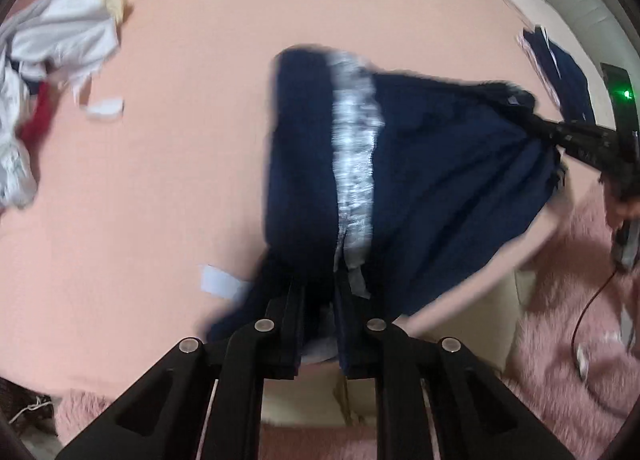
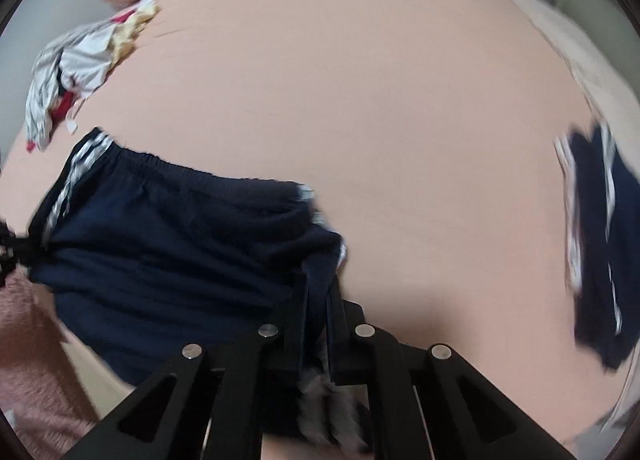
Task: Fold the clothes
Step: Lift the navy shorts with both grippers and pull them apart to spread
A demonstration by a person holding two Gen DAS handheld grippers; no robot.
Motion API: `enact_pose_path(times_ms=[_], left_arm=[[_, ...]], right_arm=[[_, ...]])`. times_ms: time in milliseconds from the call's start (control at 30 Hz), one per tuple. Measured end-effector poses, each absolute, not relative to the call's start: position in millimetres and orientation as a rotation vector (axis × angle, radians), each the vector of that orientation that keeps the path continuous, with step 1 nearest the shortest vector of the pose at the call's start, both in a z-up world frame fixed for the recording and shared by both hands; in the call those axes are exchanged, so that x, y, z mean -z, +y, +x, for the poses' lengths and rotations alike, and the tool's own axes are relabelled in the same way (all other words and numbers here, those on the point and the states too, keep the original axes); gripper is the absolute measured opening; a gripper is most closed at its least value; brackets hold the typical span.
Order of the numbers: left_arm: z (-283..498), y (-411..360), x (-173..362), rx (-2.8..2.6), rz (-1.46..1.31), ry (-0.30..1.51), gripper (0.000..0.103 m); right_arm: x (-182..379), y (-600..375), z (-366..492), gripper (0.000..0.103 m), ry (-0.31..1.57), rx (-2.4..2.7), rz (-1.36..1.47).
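Navy shorts [image 1: 432,179] with a white side stripe [image 1: 354,163] hang stretched above the pink bed between my two grippers. My left gripper [image 1: 320,292] is shut on one end of the shorts, cloth bunched between its fingers. The right gripper [image 1: 592,139] pinches the other end at the right edge of the left wrist view. In the right wrist view the same shorts [image 2: 172,244] spread leftward from my right gripper [image 2: 318,300], which is shut on the cloth. The left gripper [image 2: 10,248] shows at the far left, gripping the waistband corner.
A heap of white, grey and red clothes [image 1: 48,71] lies at the bed's far left, also visible as clothes [image 2: 76,63]. Another navy garment [image 2: 596,248] lies at the bed's right edge. A pink fluffy rug [image 1: 568,340] covers the floor beside the pink bed [image 2: 380,119].
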State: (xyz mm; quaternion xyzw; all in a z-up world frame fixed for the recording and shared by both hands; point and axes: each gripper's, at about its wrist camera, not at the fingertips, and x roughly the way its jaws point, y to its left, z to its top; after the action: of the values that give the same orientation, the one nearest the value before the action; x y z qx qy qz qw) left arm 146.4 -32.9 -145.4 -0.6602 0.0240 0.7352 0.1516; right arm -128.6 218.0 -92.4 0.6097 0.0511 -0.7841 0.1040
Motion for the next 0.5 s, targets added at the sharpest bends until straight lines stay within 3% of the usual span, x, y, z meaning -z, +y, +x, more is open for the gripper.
enact_pose_path(times_ms=[167, 200, 233, 333, 467, 500], left_arm=[[139.2, -59.1, 124.1, -2.258, -1.780, 0.021, 0.046], [135.3, -62.7, 119.2, -2.287, -1.746, -0.004, 0.054], [131.5, -66.3, 114.2, -2.314, -1.711, -0.028, 0.056], [119.2, -67.6, 109.3, -2.365, -1.616, -0.061, 0.056], [110.0, -53.0, 163.1, -2.224, -1.755, -0.024, 0.055], [110.6, -48.4, 173.3, -2.191, -1.788, -0.053, 0.044]], right_arm=[[64.3, 209.7, -136.2, 0.031, 0.036, 2.298, 1.739], [59.7, 209.7, -139.9, 0.049, -0.022, 2.338, 1.710], [57.1, 210.8, -143.8, 0.060, -0.082, 2.381, 1.688], [52.7, 215.9, -165.4, 0.064, -0.246, 2.393, 1.720], [69.9, 189.4, -159.3, 0.065, -0.318, 2.315, 1.748], [67.7, 183.6, -155.5, 0.066, -0.297, 2.325, 1.724]])
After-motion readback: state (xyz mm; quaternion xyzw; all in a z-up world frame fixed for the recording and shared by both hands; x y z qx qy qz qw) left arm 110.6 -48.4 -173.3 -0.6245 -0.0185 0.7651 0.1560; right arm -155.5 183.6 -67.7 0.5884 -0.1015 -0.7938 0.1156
